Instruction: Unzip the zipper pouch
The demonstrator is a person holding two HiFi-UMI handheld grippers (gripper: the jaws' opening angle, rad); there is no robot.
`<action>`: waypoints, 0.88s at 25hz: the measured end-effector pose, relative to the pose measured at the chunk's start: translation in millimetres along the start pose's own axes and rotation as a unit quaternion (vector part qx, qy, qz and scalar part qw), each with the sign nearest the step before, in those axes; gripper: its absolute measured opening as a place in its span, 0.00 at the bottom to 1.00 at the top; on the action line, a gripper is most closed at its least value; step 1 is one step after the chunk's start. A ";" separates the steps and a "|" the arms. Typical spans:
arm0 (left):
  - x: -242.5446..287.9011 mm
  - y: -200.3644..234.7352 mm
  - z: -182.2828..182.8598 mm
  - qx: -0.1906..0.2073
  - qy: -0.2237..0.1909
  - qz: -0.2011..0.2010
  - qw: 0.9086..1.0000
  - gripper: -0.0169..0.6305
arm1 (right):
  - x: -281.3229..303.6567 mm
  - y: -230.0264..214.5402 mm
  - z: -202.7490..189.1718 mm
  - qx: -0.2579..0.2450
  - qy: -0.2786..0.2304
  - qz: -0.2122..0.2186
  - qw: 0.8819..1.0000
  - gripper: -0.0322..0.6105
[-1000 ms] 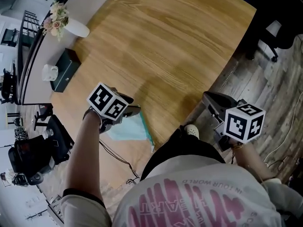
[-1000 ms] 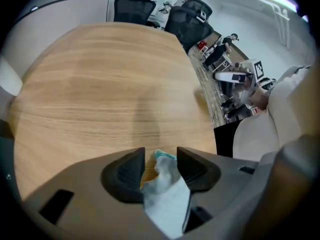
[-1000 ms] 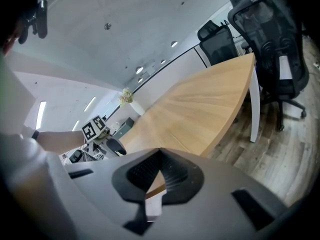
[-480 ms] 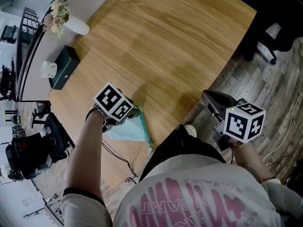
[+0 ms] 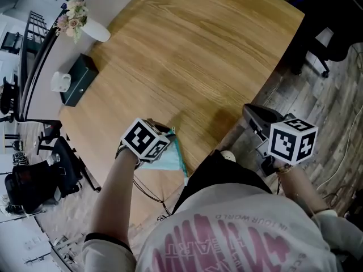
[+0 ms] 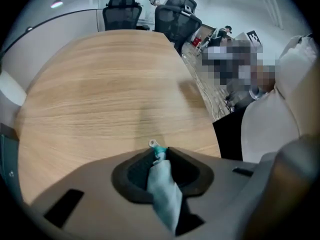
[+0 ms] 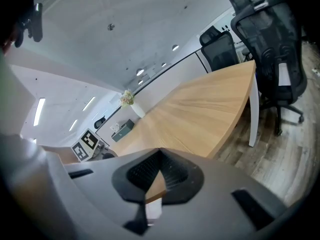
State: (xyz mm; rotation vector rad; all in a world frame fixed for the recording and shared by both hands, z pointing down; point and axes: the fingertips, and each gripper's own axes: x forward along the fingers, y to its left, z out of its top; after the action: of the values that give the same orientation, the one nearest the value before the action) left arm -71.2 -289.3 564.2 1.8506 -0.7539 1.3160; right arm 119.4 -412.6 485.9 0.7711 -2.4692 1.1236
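Head view. Wooden table. The left gripper points steeply down at the near edge, its marker cube on top and hiding the jaws. Under it and just beside it is the teal zipper pouch, at the table's near edge and close to the person's body. Whether the pouch lies flat or is lifted I cannot tell here. The right gripper is off the table to the right, over the plank floor, well apart from the pouch. On the ledge at far left stand a vase of flowers and a dark box.

Left gripper view. The jaws have just been closing and now pinch the pouch's teal fabric between them. The zipper pull pokes out past the tips. Bare tabletop lies beyond, with office chairs at the far end.

Right gripper view. The jaws are pressed together with nothing between them. Only the table edge and the floor show past them. The left gripper's marker cube is visible at lower left, and a black office chair stands at right.
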 end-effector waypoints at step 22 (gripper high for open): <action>-206.1 -90.9 -114.2 -0.079 -0.540 0.144 0.825 0.11 | 4.3 291.0 -101.3 -0.065 0.109 0.274 0.953 0.05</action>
State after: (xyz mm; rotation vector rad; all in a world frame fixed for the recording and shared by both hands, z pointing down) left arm -121.1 -134.1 371.2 2.3284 -1.6995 0.1847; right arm -50.0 -177.8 380.1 -0.0925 -2.5930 1.1225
